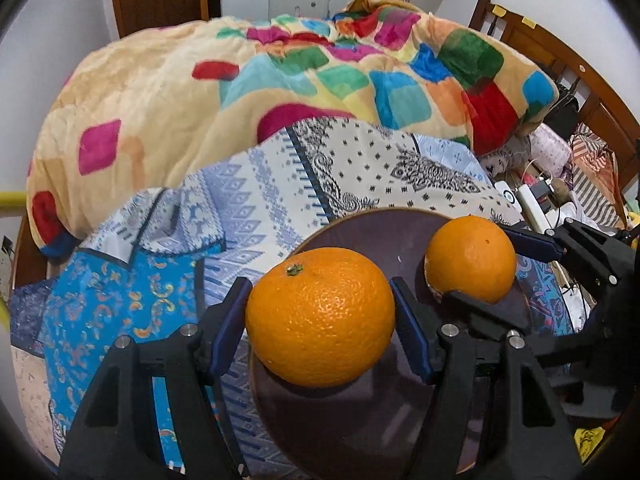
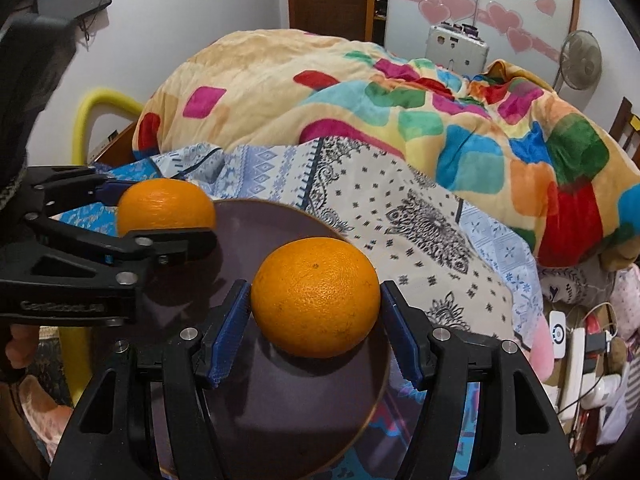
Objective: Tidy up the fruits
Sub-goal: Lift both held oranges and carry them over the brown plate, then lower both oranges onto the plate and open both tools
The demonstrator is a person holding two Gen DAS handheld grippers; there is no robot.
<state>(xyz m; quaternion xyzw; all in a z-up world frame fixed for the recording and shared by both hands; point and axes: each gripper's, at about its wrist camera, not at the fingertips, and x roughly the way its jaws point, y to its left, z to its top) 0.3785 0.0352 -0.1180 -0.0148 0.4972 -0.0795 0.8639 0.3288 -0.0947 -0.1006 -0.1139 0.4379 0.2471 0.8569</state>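
Note:
Two oranges rest on a dark brown round plate (image 1: 360,420) that lies on the bed. In the left wrist view, my left gripper (image 1: 320,316) has its blue pads against both sides of the near orange (image 1: 320,316), which has a green stem scar. My right gripper (image 1: 508,264) comes in from the right around the second orange (image 1: 472,258). In the right wrist view, my right gripper (image 2: 316,308) brackets the second orange (image 2: 316,298) with small gaps beside the pads. The left gripper (image 2: 160,220) holds the first orange (image 2: 166,208) over the plate (image 2: 280,408).
A patterned blue and white bedsheet (image 1: 240,208) covers the bed under the plate. A bulky colourful quilt (image 1: 248,80) is heaped behind it. Pillows, chargers and cables (image 2: 580,352) clutter the right side. A wooden headboard (image 1: 560,48) stands at the far right.

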